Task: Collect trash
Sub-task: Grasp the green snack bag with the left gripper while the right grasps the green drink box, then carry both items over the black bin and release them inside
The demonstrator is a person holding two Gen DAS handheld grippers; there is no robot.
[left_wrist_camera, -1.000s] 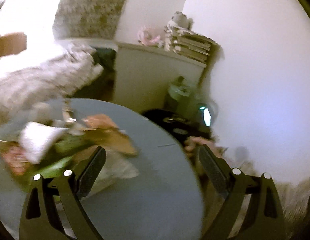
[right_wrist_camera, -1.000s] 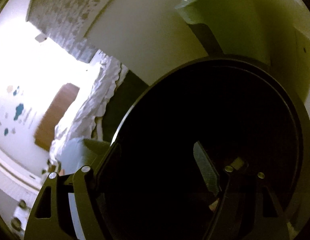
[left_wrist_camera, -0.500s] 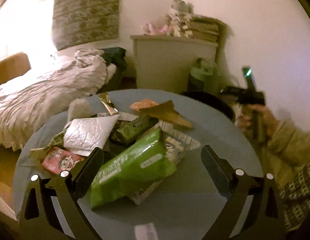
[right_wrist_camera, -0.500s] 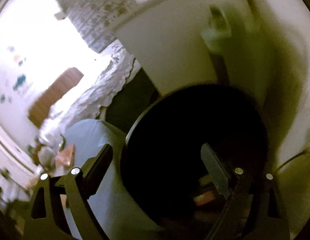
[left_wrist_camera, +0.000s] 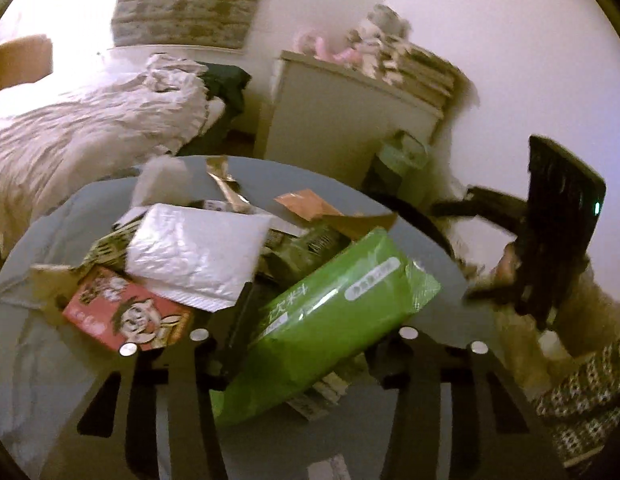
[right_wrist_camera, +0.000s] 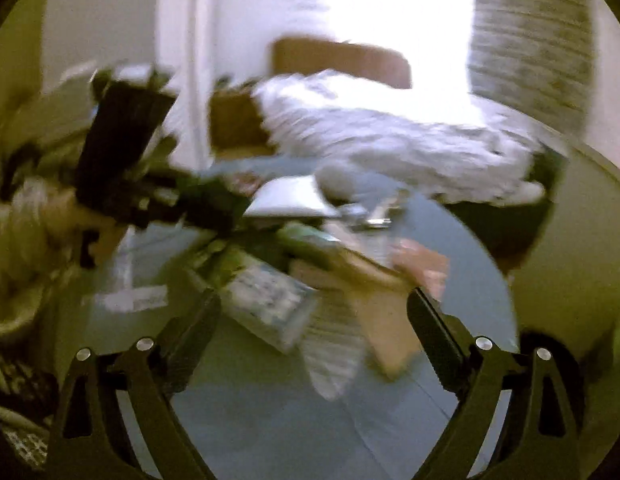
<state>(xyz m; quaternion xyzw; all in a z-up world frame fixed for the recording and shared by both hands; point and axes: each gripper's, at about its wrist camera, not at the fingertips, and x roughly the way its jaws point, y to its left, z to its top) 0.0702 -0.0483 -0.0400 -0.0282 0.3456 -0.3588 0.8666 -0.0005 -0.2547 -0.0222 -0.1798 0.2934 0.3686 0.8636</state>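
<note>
**Wrappers heaped on round table as both grippers hovered over the pile**

The left gripper point(left_wrist_camera: 305, 364) hung low over a round grey table point(left_wrist_camera: 49, 380), its jaws apart and straddling the near end of a green plastic pack point(left_wrist_camera: 330, 320), which lay tilted on top of the heap. Whether the jaws touched the pack could not be told. The pack looked light, soft and glossy, likely to slip and buckle under a pinch; a hold across its narrow near end, where the film bunches, seemed the safest bet. Just beside it to the left lay a red printed carton point(left_wrist_camera: 125, 316), flat and stiffer, partly under a white padded mailer point(left_wrist_camera: 197, 256), itself light and springy and best taken by an edge. Behind these lay an orange wrapper point(left_wrist_camera: 305, 202) and a torn piece of brown cardboard point(left_wrist_camera: 354, 222), thin scraps that would need pinching at a raised corner.

From the other side, the right gripper point(right_wrist_camera: 314, 320) was held above the same table, jaws wide apart and holding nothing, with the litter blurred below them. The left wrist view showed that gripper at the right edge of the table, in the person's hand point(left_wrist_camera: 506, 264).

Beyond the table stood a pale cabinet point(left_wrist_camera: 342, 120) stacked with books, and an unmade bed point(left_wrist_camera: 89, 120) ran along the far wall. No bin could be made out with certainty.
</note>
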